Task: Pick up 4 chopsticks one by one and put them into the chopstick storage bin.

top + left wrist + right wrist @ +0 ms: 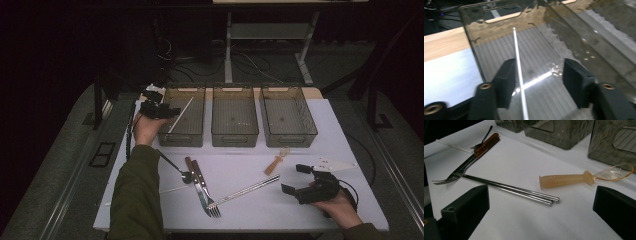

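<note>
while the left forearm reaches up along the table's [350, 150] left edge, the left gripper [172, 112] sits at the near-left corner of the left bin [199, 90], pointing right over its rim. jaws apart; in the left gripper view a thin white stick [518, 67] runs between them, close against the left jaw, not clamped, leaning inside the bin w/ its far end up toward the back wall. next right: middle bin [235, 89], right bin [287, 89], all 3 in a row along the table's far edge. on the table's near half, l to r: small dark spoon [172, 166], 2 wood-handled pieces w/ a fork [210, 205], metal chopsticks [245, 191] lying diagonal, amber plastic spoon [276, 161] just in front of the right bin. right hand rests low near the table's near-right corner, right gripper [295, 178] pointing left toward the chopsticks & amber spoon, jaws wide apart, holding nothing.
</note>
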Tool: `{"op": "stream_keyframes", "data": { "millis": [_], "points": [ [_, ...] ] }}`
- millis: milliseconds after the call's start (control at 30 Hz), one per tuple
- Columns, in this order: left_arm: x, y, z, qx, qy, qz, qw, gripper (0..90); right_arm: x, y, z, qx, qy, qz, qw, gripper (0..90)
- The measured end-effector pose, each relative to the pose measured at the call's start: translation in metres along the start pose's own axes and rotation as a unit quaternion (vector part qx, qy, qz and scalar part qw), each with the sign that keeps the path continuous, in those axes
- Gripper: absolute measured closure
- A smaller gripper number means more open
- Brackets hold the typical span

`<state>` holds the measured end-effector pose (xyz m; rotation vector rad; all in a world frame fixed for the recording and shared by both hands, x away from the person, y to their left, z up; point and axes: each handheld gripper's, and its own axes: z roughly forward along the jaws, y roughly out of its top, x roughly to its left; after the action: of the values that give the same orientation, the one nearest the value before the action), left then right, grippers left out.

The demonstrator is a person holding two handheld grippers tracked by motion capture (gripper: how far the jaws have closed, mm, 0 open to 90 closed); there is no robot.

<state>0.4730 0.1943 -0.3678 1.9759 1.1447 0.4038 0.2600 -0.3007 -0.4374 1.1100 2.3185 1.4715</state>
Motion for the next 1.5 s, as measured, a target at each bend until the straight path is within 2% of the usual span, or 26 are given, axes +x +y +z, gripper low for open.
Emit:
{"op": "stream_keyframes", "data": {
  "millis": [167, 233, 333, 500, 633, 833, 967, 1067, 1200, 1333, 1400, 1500],
  "points": [
    [-0.011, -0.002, -0.01, -0.009, -0.034, 0.014, 0.9993, 29.8, 0.001, 0.0, 0.0, 0.002, 0.0, -0.002, 1.0, 0.5],
    [-0.016, -0.005, -0.015, -0.014, -0.052, 0.017, 0.9984, 27.7, 0.0, 0.0, 0.001, 0.003, 0.0, -0.002, 1.0, 0.5],
    [-0.023, -0.01, -0.025, -0.02, -0.069, 0.025, 0.9971, 25.9, 0.0, 0.0, 0.0, 0.002, -0.001, 0.0, 1.0, 0.5],
    [-0.039, -0.022, -0.041, -0.019, -0.084, 0.051, 0.9949, 22.8, 0.001, 0.0, 0.001, 0.004, -0.002, -0.004, 1.0, 0.5],
    [-0.051, -0.038, -0.054, -0.024, -0.098, 0.06, 0.9931, 23.2, 0.001, 0.0, 0.001, 0.004, -0.002, -0.003, 1.0, 0.5],
    [-0.066, -0.067, -0.066, -0.021, -0.108, 0.073, 0.9912, 28.1, 0.001, 0.0, 0.0, 0.003, -0.001, -0.004, 1.0, 0.5],
    [-0.072, -0.085, -0.073, -0.022, -0.117, 0.074, 0.9902, 32.8, 0.002, 0.0, 0.0, 0.003, -0.001, -0.005, 1.0, 0.5],
    [-0.078, -0.098, -0.081, -0.019, -0.111, 0.086, 0.99, 38.5, 0.002, 0.0, 0.0, 0.003, -0.001, -0.005, 1.0, 0.5],
    [-0.085, -0.118, -0.087, -0.012, -0.116, 0.094, 0.9887, 46.6, 0.002, 0.001, 0.0, 0.002, 0.0, -0.007, 1.0, 0.5],
    [-0.088, -0.137, -0.09, 0.005, -0.136, 0.101, 0.9856, 53.2, 0.003, 0.0, -0.001, 0.003, 0.0, -0.009, 1.0, 0.5],
    [-0.089, -0.143, -0.092, 0.006, -0.143, 0.095, 0.9851, 57.3, 0.003, 0.0, -0.001, 0.003, 0.001, -0.01, 0.9999, 0.5],
    [-0.092, -0.151, -0.092, 0.021, -0.146, 0.109, 0.983, 63.2, 0.004, 0.0, -0.001, 0.003, 0.001, -0.01, 0.9999, 0.5]
  ]
}}
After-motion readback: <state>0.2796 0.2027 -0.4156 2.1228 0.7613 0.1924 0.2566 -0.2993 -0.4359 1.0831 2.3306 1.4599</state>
